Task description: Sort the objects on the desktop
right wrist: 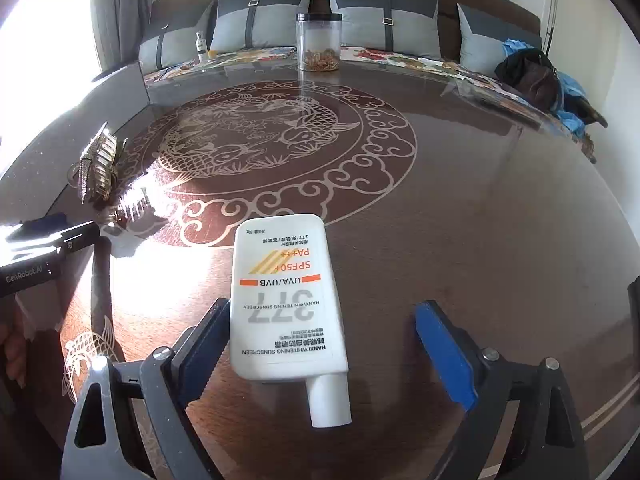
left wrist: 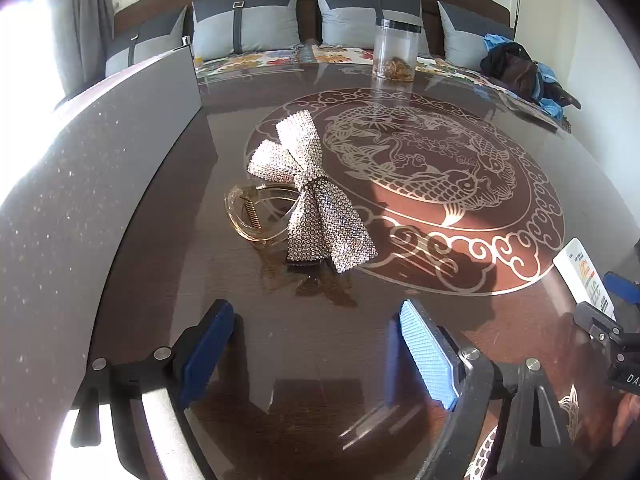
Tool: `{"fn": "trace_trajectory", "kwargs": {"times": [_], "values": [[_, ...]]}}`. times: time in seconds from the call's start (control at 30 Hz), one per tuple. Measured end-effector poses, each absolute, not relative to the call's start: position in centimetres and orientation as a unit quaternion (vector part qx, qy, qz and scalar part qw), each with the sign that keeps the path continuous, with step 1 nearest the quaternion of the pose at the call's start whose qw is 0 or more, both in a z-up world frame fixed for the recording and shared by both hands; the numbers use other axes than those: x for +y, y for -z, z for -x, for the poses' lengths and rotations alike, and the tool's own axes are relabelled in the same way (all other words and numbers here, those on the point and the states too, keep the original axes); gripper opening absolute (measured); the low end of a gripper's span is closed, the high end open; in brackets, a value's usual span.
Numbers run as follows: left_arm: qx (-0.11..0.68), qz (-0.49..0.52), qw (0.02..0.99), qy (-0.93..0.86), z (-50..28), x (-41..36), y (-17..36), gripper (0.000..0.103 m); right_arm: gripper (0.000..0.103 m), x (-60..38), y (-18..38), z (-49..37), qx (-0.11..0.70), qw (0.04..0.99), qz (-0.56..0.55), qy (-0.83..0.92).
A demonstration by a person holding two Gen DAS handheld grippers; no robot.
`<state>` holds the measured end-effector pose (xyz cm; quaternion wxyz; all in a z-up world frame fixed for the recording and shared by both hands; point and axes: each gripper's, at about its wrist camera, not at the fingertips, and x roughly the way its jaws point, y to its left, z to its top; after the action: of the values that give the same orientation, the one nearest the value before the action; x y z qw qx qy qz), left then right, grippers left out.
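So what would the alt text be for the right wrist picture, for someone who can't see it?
A white sunscreen bottle lies flat on a dark glass table between the open fingers of the right gripper, cap toward the camera. A rhinestone hair clip sits far left, and a clear jar stands at the far edge.

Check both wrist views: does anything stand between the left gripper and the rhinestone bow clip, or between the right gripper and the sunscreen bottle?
Nothing visible does. Bare tabletop separates the open left gripper from the bow clip. The sunscreen bottle already lies between the open right gripper fingers.
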<state>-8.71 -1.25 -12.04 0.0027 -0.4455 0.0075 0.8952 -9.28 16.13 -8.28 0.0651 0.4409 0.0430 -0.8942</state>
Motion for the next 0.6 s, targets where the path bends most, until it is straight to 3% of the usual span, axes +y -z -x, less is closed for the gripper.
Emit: {"fn": "trace_trajectory", "kwargs": {"times": [0.4,0.47,0.5,0.6], "values": [[0.008,0.446,0.002,-0.895,8.69,-1.26,12.06,0.086,0.092,16.16,8.26,9.25,0.043,0.065,-0.441,0.894],[0.004,0.448,0.003,-0.894,8.73,-1.34,12.1,0.091,0.092,16.16,8.26,9.24,0.043,0.065,-0.441,0.894],[0.003,0.454,0.008,-0.891,8.7,-1.4,12.2,0.1,0.092,16.16,8.26,9.25,0.043,0.065,-0.441,0.894],[0.008,0.464,0.018,-0.886,8.92,-1.24,12.2,0.103,0.092,16.16,8.27,9.27,0.043,0.065,-0.441,0.894]]}}
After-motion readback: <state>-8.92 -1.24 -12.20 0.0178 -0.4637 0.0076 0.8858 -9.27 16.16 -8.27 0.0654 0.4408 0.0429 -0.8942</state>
